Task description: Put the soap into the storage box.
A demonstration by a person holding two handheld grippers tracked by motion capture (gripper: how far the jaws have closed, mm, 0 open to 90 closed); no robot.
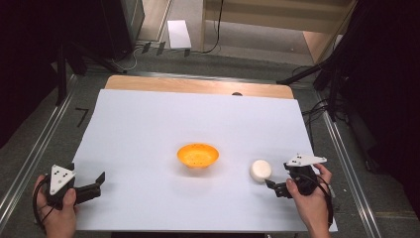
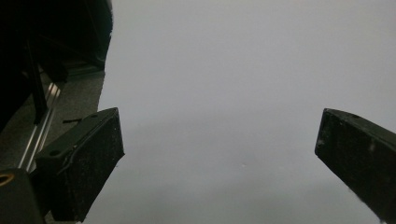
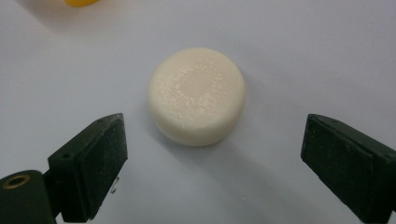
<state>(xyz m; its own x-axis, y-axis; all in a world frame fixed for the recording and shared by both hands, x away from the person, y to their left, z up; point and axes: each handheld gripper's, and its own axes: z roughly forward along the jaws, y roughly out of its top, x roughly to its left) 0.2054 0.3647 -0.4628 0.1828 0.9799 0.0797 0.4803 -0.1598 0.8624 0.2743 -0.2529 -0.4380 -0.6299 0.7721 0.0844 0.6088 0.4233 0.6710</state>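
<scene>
One orange bowl [image 1: 198, 155], one cream round block [image 1: 260, 170], and two grippers, left gripper [image 1: 91, 187] and right gripper [image 1: 274, 186].

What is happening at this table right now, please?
A person sits at a table covered with a white sheet and holds a two-jaw gripper in each hand. The right gripper is open and points at a cream round puck lying just ahead of its jaws, not yet between them. The left gripper is open too, over bare sheet near the left edge. An orange bowl stands in the middle, untouched. Nothing is held at this moment.
</scene>
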